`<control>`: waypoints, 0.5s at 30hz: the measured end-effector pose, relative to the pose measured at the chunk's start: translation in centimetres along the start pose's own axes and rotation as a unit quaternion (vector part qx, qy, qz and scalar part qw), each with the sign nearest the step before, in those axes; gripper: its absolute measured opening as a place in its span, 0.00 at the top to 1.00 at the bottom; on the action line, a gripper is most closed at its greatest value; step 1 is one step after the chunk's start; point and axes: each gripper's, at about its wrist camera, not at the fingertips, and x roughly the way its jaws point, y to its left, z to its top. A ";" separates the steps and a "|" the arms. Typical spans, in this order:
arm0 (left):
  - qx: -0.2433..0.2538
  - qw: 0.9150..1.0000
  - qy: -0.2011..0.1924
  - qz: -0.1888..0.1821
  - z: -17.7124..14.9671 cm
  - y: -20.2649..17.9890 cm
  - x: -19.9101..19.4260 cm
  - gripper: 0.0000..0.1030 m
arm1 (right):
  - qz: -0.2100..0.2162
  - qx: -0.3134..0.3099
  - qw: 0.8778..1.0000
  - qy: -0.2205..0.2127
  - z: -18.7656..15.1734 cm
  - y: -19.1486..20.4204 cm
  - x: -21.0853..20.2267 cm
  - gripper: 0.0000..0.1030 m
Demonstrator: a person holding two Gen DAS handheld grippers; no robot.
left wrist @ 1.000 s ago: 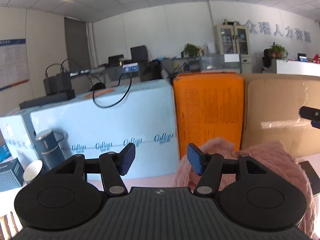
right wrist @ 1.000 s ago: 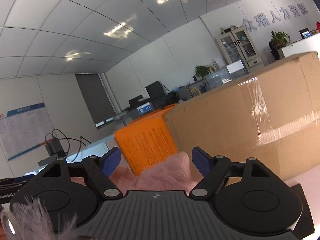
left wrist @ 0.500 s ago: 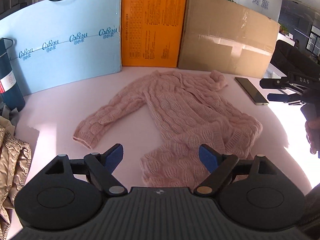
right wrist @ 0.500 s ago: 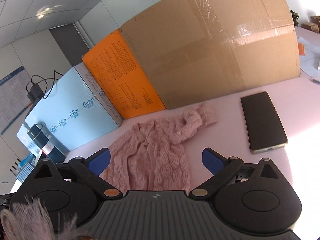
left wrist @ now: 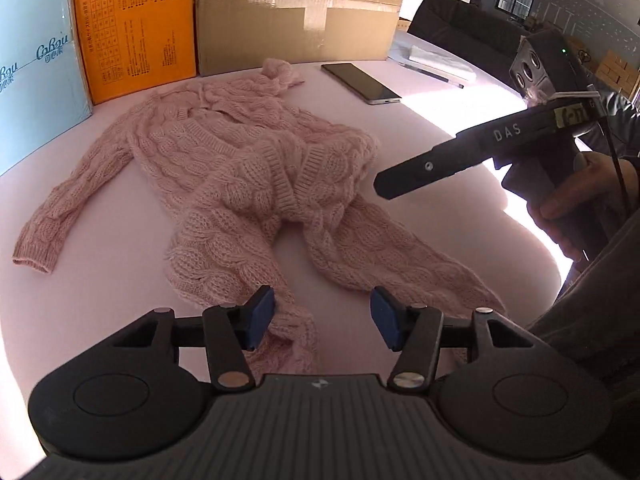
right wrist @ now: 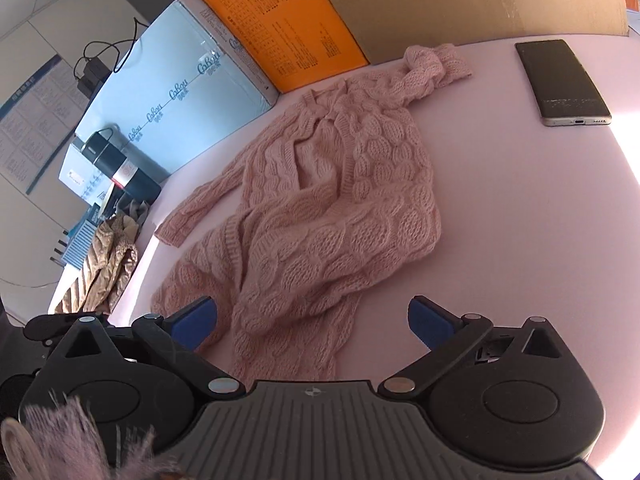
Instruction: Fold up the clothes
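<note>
A pink cable-knit sweater (left wrist: 256, 176) lies crumpled on the pink table (left wrist: 420, 128), one sleeve stretched out to the left and the hem bunched near me. My left gripper (left wrist: 322, 320) hovers low over the near hem. Its jaws are closing, and a strip of knit lies below them, untouched by the blue pads. My right gripper (right wrist: 314, 318) hangs over the sweater (right wrist: 340, 216) from the right. Its jaws are opening wide, clear of the cloth. In the left wrist view its black finger (left wrist: 440, 160) points at the sweater's right edge.
A dark phone (left wrist: 360, 84) lies at the back right of the table. Blue (left wrist: 32, 80), orange (left wrist: 136, 28) and cardboard (left wrist: 296, 12) boxes wall off the back. A dark flask (right wrist: 116, 164) and a tan quilted jacket (right wrist: 104, 268) sit at the left end. A hand (left wrist: 568, 208) holds the right gripper.
Both grippers tipped down from facing the boxes and ceiling and sank toward the table. The sweater now lies spread below them. The right jaws widened; the left jaws widened, then narrowed.
</note>
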 end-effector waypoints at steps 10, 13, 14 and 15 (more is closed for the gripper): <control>-0.019 1.000 -0.010 -0.010 -0.6 -0.6 -1.3 0.58 | -0.017 -0.151 0.986 0.067 -3.7 5.7 2.0 0.83; -0.024 1.000 -0.014 -0.008 -0.5 -0.4 -1.5 0.58 | -0.036 -0.123 0.991 0.025 -1.9 4.2 -1.0 0.83; -0.023 1.000 -0.013 -0.005 -0.5 -0.3 -1.5 0.58 | -0.044 -0.119 0.992 0.012 -1.3 3.8 -2.3 0.83; -0.018 1.000 -0.009 -0.002 -0.6 -0.3 -1.5 0.58 | -0.053 -0.116 0.992 -0.001 -0.7 3.4 -3.6 0.83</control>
